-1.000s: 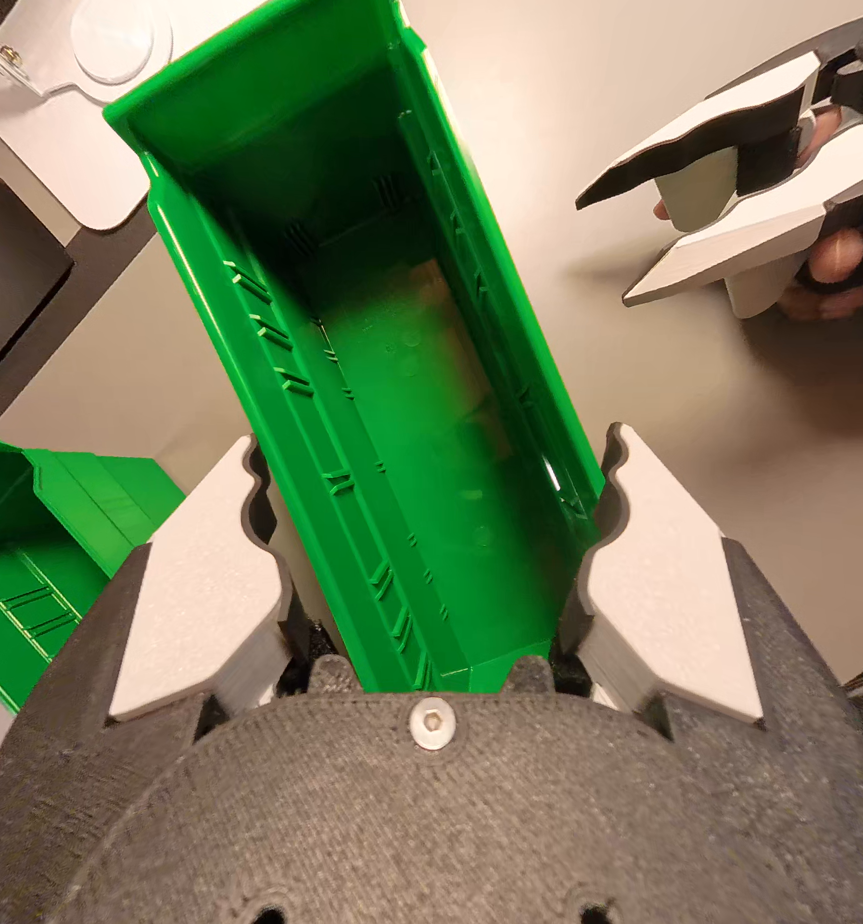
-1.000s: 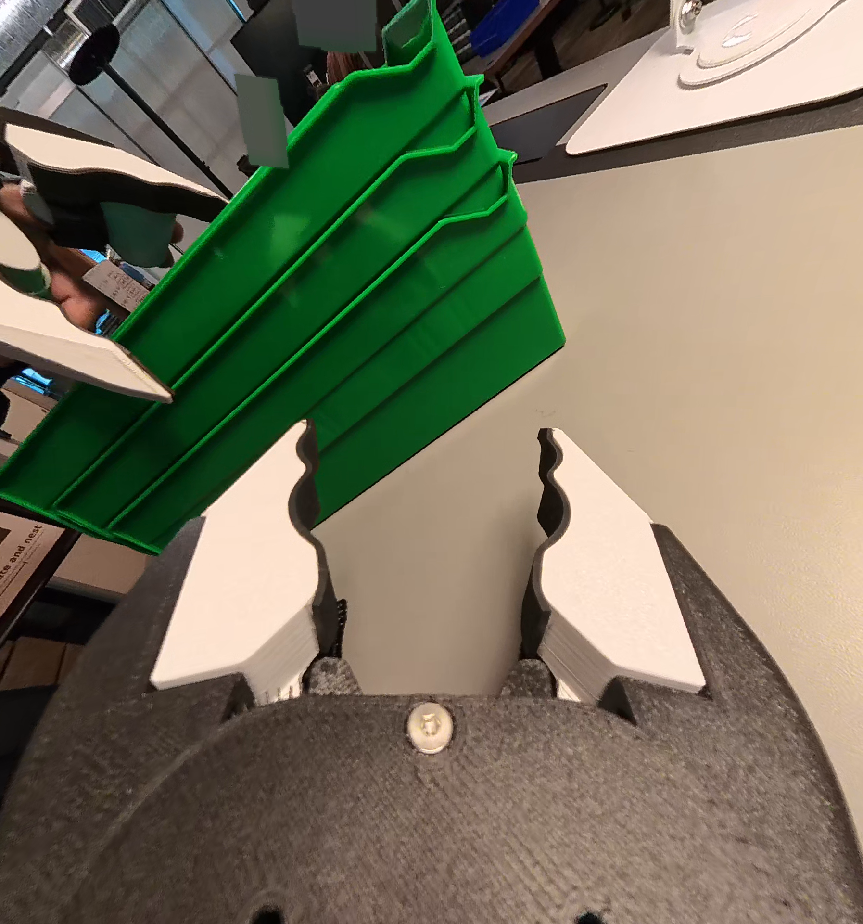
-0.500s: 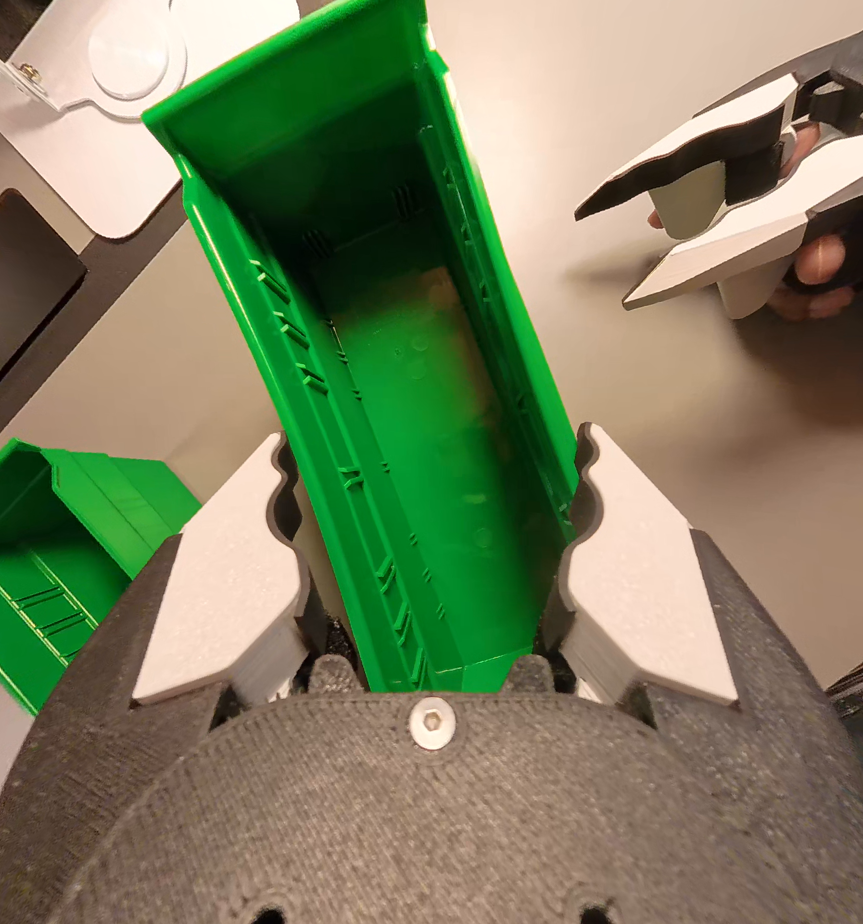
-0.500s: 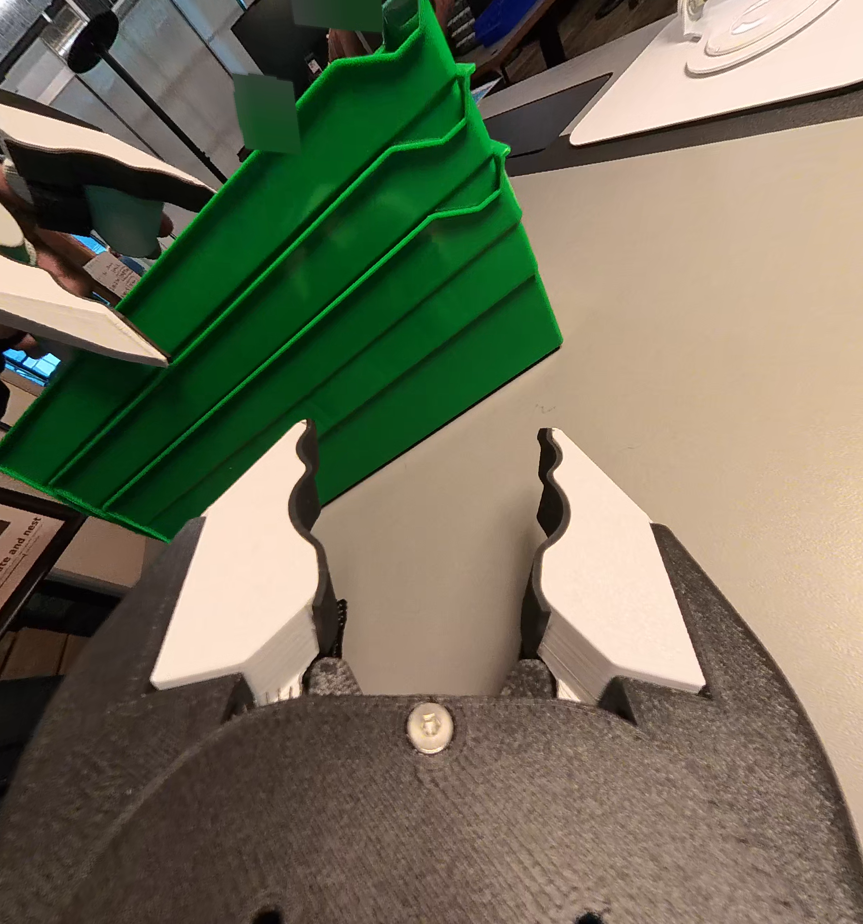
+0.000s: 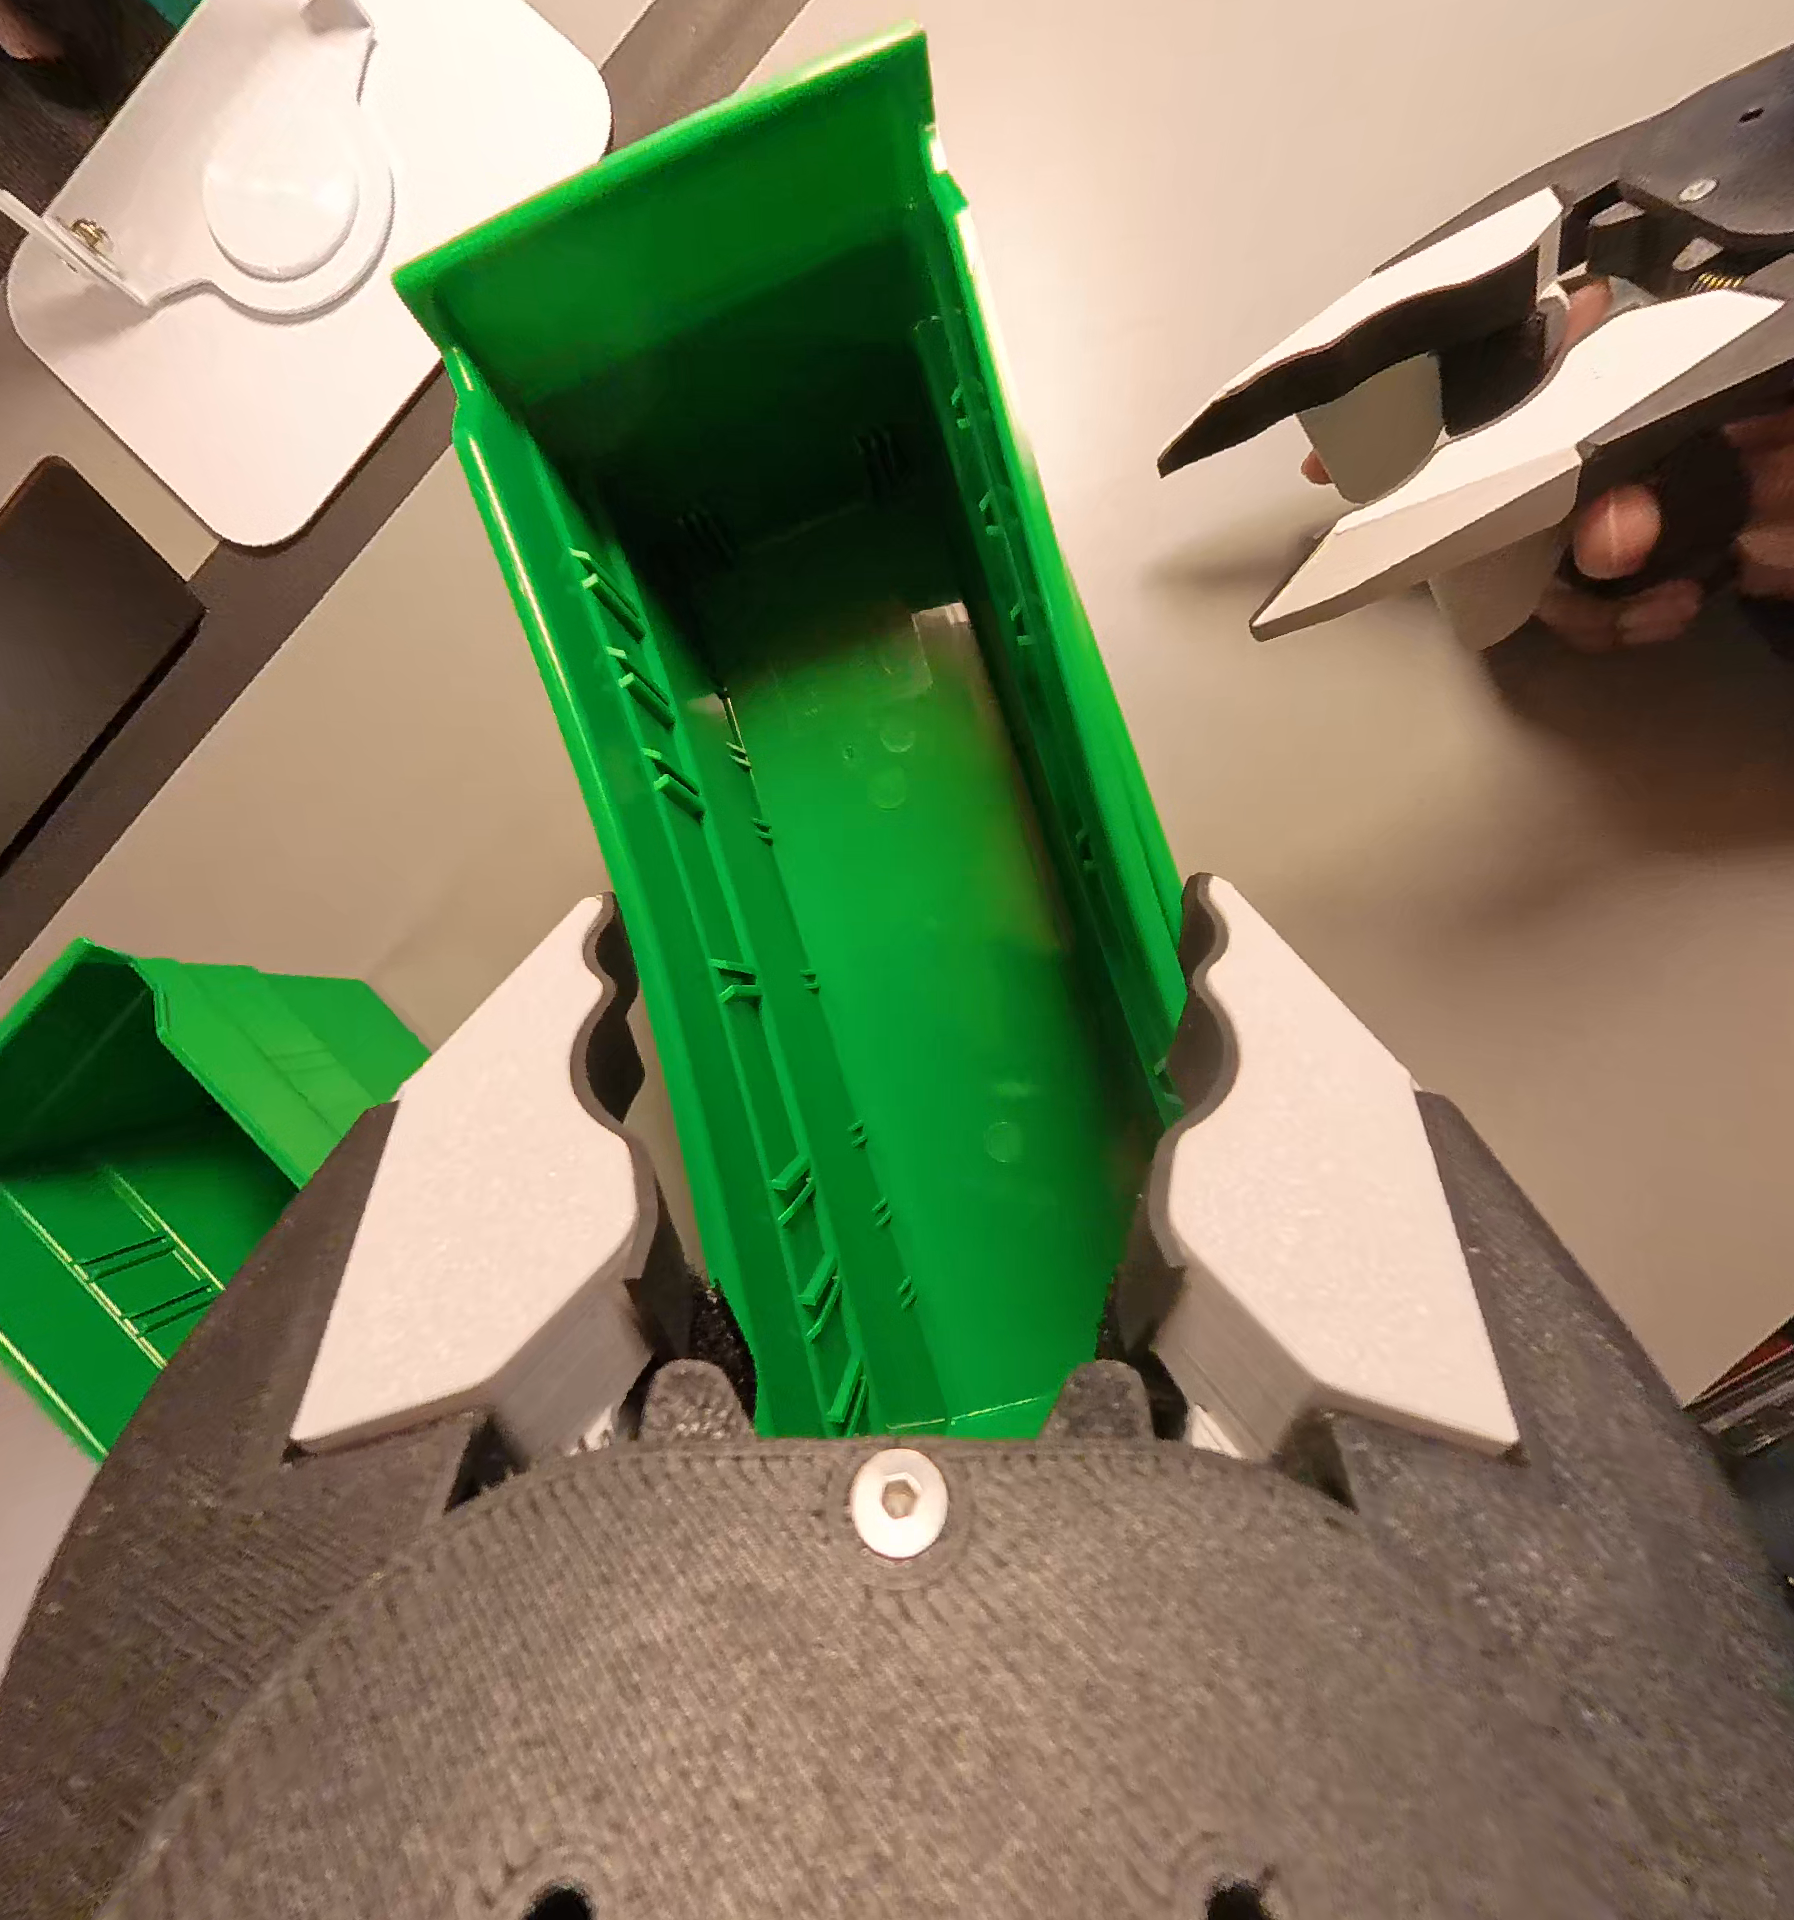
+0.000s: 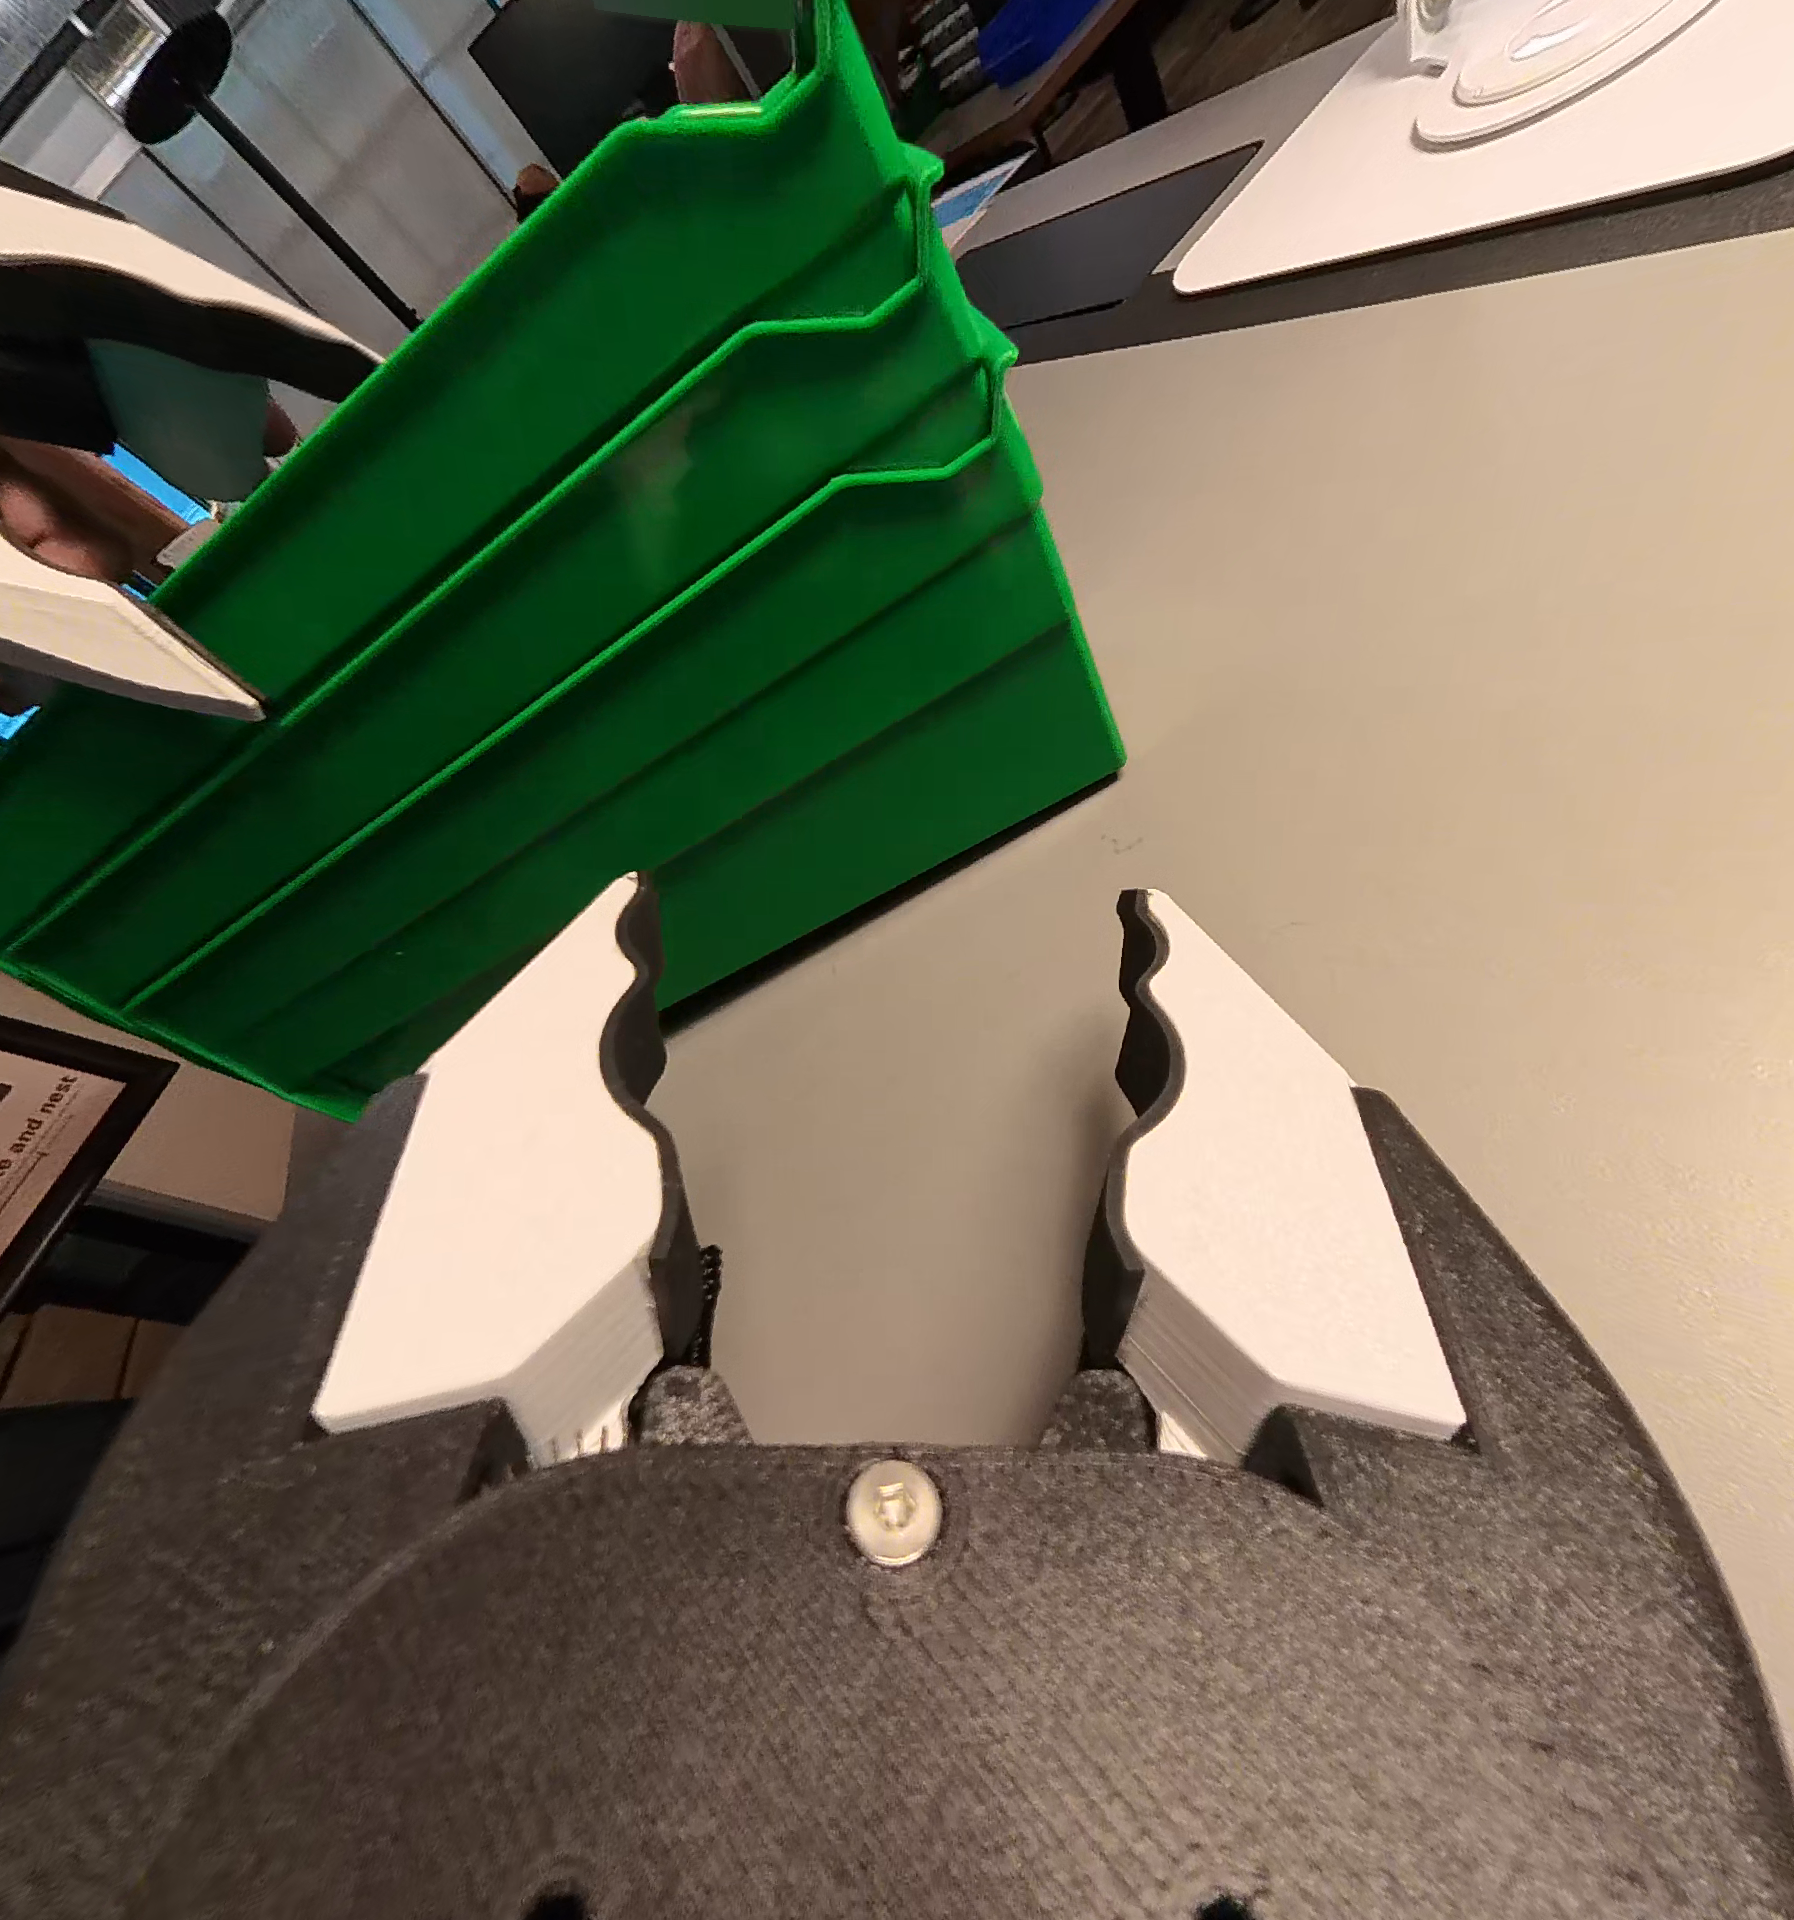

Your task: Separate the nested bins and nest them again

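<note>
Left tool (image 5: 898, 997) seemingly clamping nested green bins (image 5: 872, 831) — right tool (image 6: 882, 987) open, empty

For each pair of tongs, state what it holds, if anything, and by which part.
The left tongs grip the stack of nested green bins across its two long side walls, at its near end. The right tongs are open and hold nothing.

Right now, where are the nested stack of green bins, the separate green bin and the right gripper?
nested stack of green bins (image 6: 581, 582), right wrist view, side wall.
separate green bin (image 5: 124, 1132), left wrist view, inside.
right gripper (image 5: 1288, 520), left wrist view, between fingertips.
</note>
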